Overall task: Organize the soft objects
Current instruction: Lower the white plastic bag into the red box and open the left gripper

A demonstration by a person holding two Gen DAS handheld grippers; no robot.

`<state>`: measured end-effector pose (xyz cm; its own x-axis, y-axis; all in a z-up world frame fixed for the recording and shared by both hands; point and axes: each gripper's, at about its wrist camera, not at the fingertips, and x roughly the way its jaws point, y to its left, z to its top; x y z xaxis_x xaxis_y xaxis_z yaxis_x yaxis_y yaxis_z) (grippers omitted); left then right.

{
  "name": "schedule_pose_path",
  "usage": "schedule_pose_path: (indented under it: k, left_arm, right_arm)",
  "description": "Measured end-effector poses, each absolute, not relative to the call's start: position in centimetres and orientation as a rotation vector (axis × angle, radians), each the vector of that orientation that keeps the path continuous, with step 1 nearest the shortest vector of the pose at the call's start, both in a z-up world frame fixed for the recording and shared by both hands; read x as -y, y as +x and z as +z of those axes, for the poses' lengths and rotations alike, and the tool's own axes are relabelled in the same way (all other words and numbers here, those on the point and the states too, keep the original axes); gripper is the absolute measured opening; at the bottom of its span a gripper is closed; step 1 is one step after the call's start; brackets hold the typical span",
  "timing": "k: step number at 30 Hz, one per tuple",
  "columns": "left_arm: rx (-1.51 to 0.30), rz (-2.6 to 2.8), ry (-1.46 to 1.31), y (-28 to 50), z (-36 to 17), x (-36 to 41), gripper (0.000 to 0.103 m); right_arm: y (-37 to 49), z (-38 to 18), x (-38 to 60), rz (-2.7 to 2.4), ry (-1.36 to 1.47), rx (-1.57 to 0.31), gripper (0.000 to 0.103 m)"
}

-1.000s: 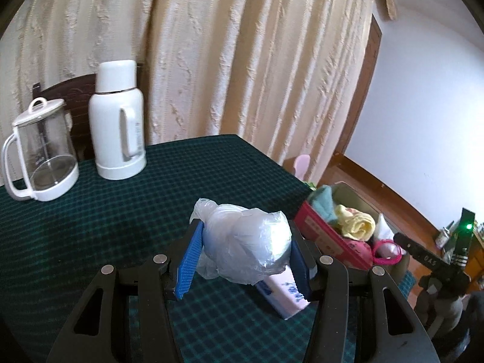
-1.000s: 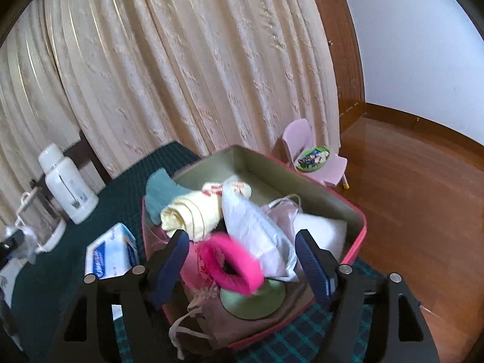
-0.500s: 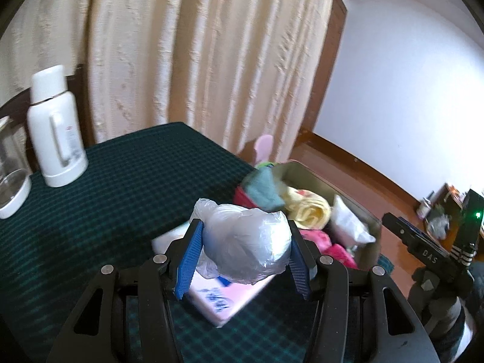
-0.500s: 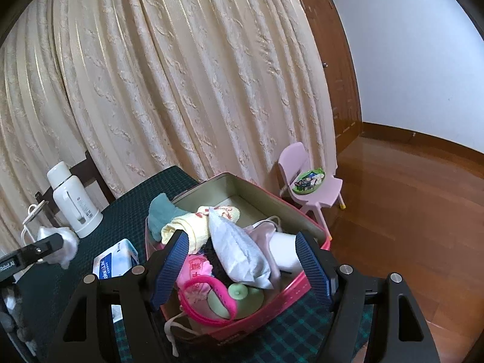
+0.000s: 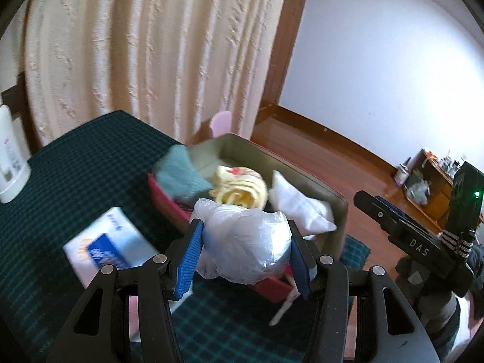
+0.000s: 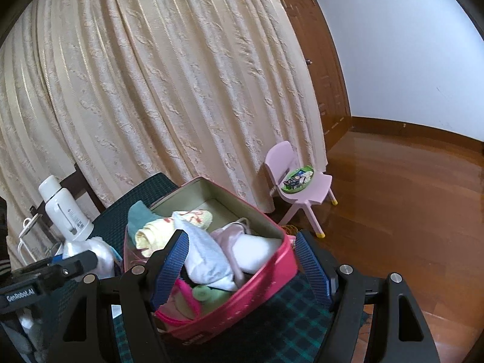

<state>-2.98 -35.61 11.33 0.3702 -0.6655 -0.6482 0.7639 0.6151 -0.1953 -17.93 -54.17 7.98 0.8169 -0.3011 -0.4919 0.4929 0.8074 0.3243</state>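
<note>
My left gripper [image 5: 243, 257] is shut on a knotted clear plastic bag [image 5: 242, 242] and holds it above the near edge of a red box [image 5: 169, 199]. The box holds a teal cloth [image 5: 178, 175], a rolled yellow towel [image 5: 239, 187] and a white pouch [image 5: 299, 208]. In the right wrist view the red box [image 6: 260, 278] lies between the fingers of my open, empty right gripper [image 6: 242, 266]. The left gripper with the bag [image 6: 93, 251] shows at the left there.
The box stands at the corner of a table with a dark green checked cloth [image 5: 75, 175]. A blue and white tissue pack [image 5: 106, 242] lies left of the box. A white thermos [image 6: 63, 208] stands behind. A pink child's chair [image 6: 299, 184] is on the wooden floor.
My left gripper has carried the bag rightward across the table to the red box. My right gripper has pulled back and risen, so the box now looks smaller and lower.
</note>
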Motion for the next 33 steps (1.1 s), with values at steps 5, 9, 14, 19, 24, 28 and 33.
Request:
schedule_pose_path:
  k: [5, 9, 14, 19, 24, 28, 33]
  left_arm:
    - [-0.771, -0.961, 0.169, -3.6, 10.6, 38.3, 0.054]
    - [-0.783, -0.972, 0.187, -3.5, 9.6, 40.1, 0.054]
    - [-0.798, -0.966, 0.216, -3.6, 8.5, 41.3, 0.054]
    - [-0.793, -0.959, 0.232, -3.6, 8.2, 42.2, 0.054]
    - [-0.810, -0.957, 0.231, -3.7, 7.6, 42.2, 0.067]
    - [-0.826, -0.975, 0.197, -3.8, 7.8, 41.8, 0.077]
    - [-0.820, -0.975, 0.178, -4.1, 8.3, 40.7, 0.079]
  right_arm:
    - [-18.5, 7.7, 55.1, -0.447, 0.469, -0.435, 0.076]
    - [-19.0, 7.5, 55.7, -0.453, 0.477, -0.429, 0.076]
    - [-19.4, 7.3, 56.3, -0.458, 0.488, -0.424, 0.076]
    - [-19.5, 7.1, 56.3, -0.453, 0.494, -0.426, 0.076]
    - [-19.8, 7.3, 56.0, -0.450, 0.486, -0.420, 0.076]
    - [-19.9, 7.5, 55.8, -0.451, 0.484, -0.416, 0.076]
    - [-20.0, 7.8, 55.2, -0.445, 0.474, -0.413, 0.076]
